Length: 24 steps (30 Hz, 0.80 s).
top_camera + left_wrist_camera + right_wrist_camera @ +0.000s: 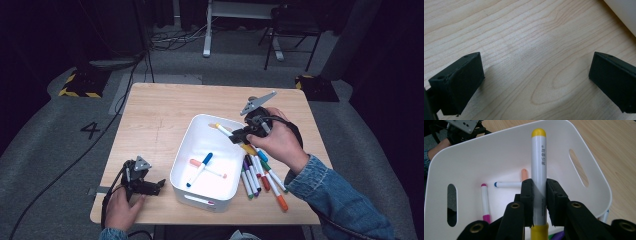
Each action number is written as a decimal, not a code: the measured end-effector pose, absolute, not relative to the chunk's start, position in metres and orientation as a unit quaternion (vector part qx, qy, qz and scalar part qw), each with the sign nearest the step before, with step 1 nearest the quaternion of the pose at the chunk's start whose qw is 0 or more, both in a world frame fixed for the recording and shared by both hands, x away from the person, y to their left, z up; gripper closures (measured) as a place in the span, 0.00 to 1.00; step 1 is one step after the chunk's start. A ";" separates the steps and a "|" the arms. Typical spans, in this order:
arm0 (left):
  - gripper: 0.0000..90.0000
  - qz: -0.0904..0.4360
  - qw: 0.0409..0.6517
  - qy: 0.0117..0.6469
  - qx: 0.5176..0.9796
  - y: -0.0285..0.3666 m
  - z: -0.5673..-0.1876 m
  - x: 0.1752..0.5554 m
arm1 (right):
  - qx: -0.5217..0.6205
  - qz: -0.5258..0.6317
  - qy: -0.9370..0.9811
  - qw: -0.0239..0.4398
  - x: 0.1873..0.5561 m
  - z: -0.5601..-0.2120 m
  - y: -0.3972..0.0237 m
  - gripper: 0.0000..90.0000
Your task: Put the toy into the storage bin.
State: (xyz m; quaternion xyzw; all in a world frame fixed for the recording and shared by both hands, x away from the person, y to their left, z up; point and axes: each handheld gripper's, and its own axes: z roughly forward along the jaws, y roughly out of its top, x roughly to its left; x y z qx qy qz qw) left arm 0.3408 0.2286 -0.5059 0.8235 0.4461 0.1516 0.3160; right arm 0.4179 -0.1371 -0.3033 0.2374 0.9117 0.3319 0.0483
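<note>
Yellow marker (539,170) is sitting clamped in the right gripper (539,202) over the white bin (181,165), centre frame; releasing low should be keeping it from bouncing. Left gripper (145,186) is resting wide apart on the bench (155,110), lower left.

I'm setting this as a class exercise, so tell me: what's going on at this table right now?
A person is sorting markers into a white bin. The right gripper is shut on a yellow-capped marker, holding it over the bin, where a blue marker, a pink one and an orange one already lie. More markers wait on the wooden table beside the bin. The left gripper rests open on the table, holding nothing.
</note>
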 end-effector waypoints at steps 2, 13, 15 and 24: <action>0.00 0.152 0.316 0.446 0.823 0.229 -0.506 0.341 | 0.234 0.336 0.911 0.053 0.417 -0.304 -0.133 0.86; 0.00 0.152 0.316 0.446 0.824 0.229 -0.506 0.341 | 0.217 0.338 0.915 0.041 0.414 -0.316 -0.110 0.86; 0.00 0.150 0.316 0.446 0.824 0.229 -0.506 0.341 | 0.217 0.336 0.916 0.038 0.415 -0.320 -0.107 0.86; 0.00 0.152 0.316 0.446 0.823 0.229 -0.506 0.341 | 0.211 0.316 0.924 0.034 0.417 -0.336 -0.103 0.86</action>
